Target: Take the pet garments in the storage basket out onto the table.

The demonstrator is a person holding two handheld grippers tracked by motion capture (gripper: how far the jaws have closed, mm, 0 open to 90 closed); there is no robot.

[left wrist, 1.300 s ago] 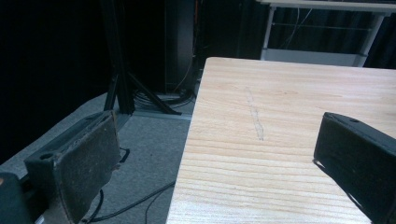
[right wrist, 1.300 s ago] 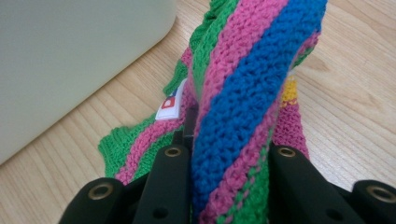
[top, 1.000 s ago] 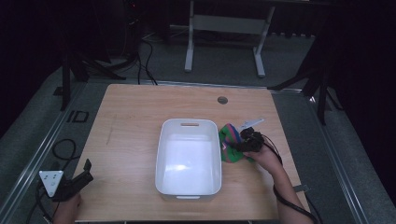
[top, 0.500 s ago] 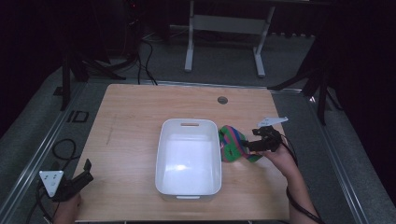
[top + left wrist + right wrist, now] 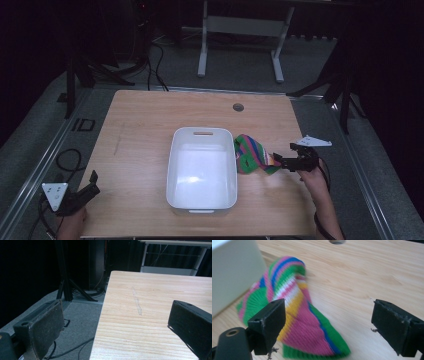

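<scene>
A knitted cloth (image 5: 251, 154) striped in pink, green, blue and yellow lies crumpled on the table against the right wall of a white bin (image 5: 202, 132). My right gripper (image 5: 278, 160) hovers just right of the cloth and points at it. Its jaws have just been opening and stand wide. In the right gripper view the cloth (image 5: 297, 315) lies loose below the right gripper (image 5: 328, 312), near its left jaw, and no pad presses on it. My left gripper (image 5: 92, 182) is open by the table's near left corner; in its own view the left gripper (image 5: 115, 312) holds nothing.
The wooden table (image 5: 145, 120) has a round cable hole (image 5: 238, 107) at the back. The bin wall (image 5: 234, 270) stands left of the cloth. Dark stands, cables and a metal frame (image 5: 240, 25) surround the table on the floor.
My right gripper has drawn back to the right, away from the bin, and its jaws have opened. The striped cloth has dropped and spread out beside the bin. The left gripper stayed put.
</scene>
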